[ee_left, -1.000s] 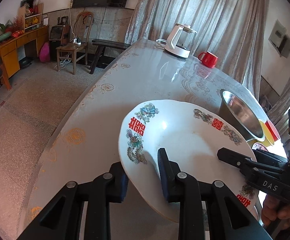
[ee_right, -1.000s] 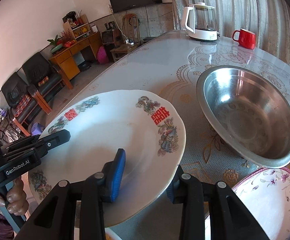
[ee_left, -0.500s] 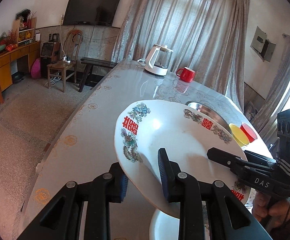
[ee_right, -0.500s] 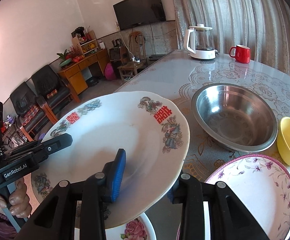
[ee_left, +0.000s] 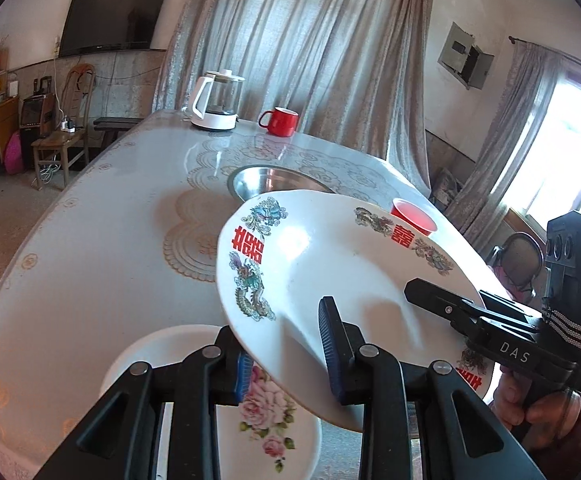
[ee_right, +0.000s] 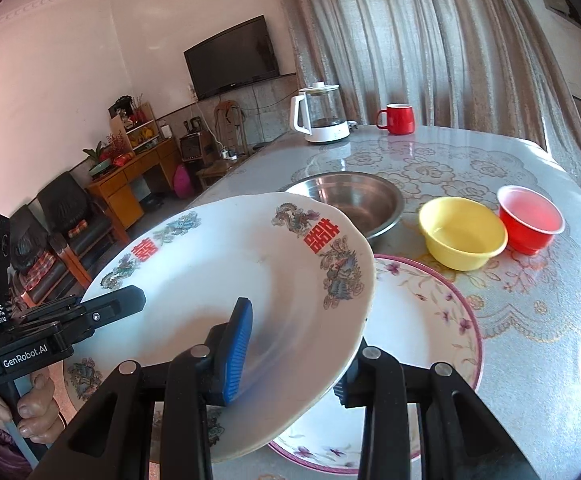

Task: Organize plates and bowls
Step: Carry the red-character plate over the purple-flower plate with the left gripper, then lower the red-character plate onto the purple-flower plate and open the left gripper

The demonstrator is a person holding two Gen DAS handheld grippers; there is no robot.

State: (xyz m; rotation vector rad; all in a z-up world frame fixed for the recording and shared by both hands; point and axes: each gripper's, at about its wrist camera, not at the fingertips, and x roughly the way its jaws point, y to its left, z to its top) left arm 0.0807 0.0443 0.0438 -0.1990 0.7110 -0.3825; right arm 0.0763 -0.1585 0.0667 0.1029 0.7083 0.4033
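Both grippers hold one large white plate with red characters and dragon prints (ee_left: pixel 330 264), lifted above the table and tilted; it also shows in the right wrist view (ee_right: pixel 226 280). My left gripper (ee_left: pixel 286 360) is shut on its near rim, and my right gripper (ee_right: pixel 290 356) is shut on the opposite rim. Below it a white plate with pink roses (ee_left: pixel 266 412) lies on the table. A wide plate with a purple rim and small flowers (ee_right: pixel 430 320) lies under the right side. A steel bowl (ee_right: pixel 354 200), a yellow bowl (ee_right: pixel 462 232) and a red bowl (ee_right: pixel 530 220) stand beyond.
A white kettle (ee_right: pixel 322 116) and a red mug (ee_right: pixel 396 118) stand at the table's far end. The table (ee_left: pixel 110 220) has a patterned glossy cover. Chairs, a cabinet and a TV stand along the walls to the left.
Both grippers have lifted the white plate higher and drawn it back toward me. The rose plate and the purple-rimmed plate have come into view beneath it.
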